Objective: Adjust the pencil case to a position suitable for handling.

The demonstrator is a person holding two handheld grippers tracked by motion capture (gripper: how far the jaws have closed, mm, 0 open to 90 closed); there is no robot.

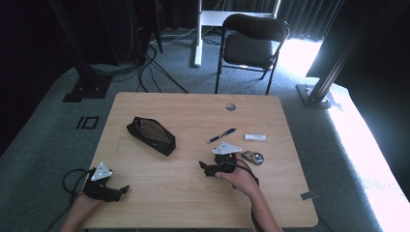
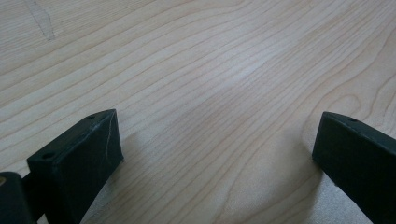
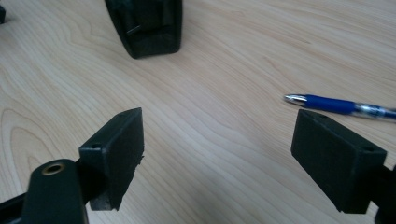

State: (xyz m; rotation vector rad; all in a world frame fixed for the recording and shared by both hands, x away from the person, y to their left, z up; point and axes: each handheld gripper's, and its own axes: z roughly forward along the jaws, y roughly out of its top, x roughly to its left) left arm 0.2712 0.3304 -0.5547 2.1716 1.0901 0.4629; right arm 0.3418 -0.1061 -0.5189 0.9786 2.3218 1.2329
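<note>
While jaws gape, pen [image 3: 343, 106] nears right gripper [image 3: 217, 154].

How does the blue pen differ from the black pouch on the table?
The blue pen is thin and partly clear; the black pouch is wide and dark. The pen lies nearer the right gripper; the pouch lies further left. Both lie flat on the table, untouched.

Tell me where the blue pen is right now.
In the high view the blue pen lies on the table right of centre, just beyond the right gripper and left of a small white eraser-like block. The black pouch lies further left.
</note>
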